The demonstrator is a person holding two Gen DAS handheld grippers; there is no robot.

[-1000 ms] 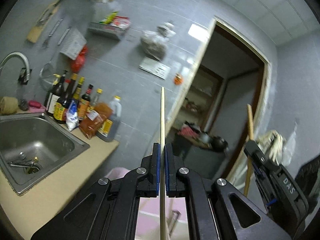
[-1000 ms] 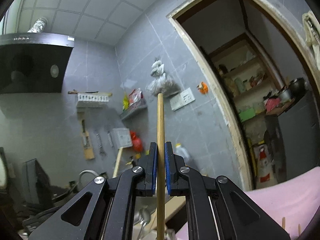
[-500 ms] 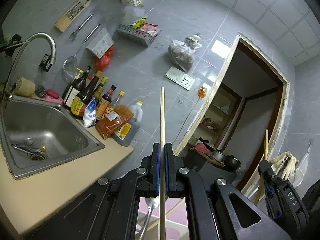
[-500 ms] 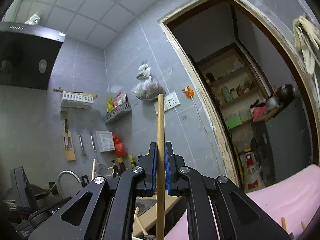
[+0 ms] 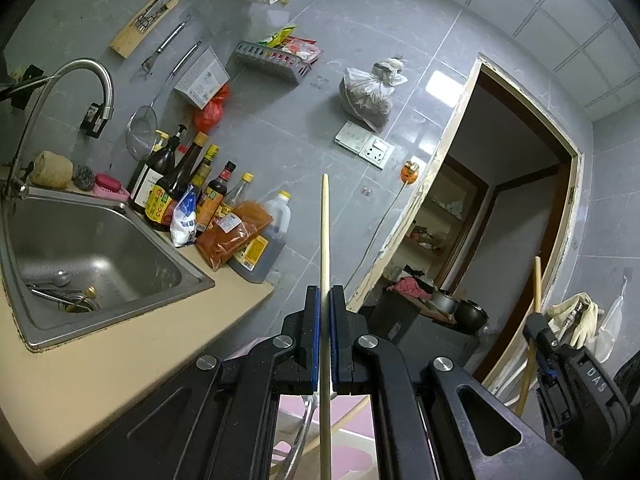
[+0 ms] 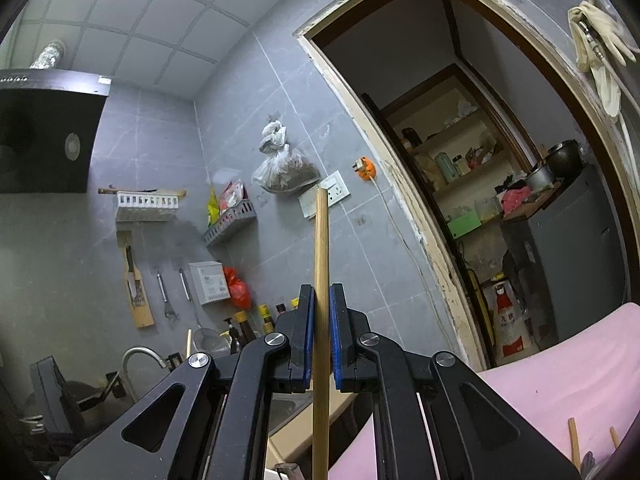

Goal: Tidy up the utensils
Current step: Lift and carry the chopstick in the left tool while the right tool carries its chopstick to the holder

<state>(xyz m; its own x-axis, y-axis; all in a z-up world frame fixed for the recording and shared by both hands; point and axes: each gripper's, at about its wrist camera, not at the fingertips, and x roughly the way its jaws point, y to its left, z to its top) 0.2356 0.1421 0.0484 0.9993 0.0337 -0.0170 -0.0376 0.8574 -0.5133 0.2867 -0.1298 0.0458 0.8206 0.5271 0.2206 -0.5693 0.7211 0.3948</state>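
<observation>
We had each black gripper clamped, the left gripper (image 5: 325,340) on a thin pale wooden chopstick (image 5: 325,240), the right gripper (image 6: 319,340) on a thicker brown wooden stick (image 6: 321,248); both remained unstowed.

Left gripper (image 5: 325,320): matte black plastic, two flat fingers (image 5: 310,340) w/ blue pads on inner faces. Black linkage arms behind, each w/ triangular cutout; four round silver screws at the pivots. Right gripper (image 6: 320,320): same build, black body, blue pads, four silver screws, triangular cutouts. In the left view its side shows at the right edge, w/ white letters "DAS" and a bit of blue.
</observation>
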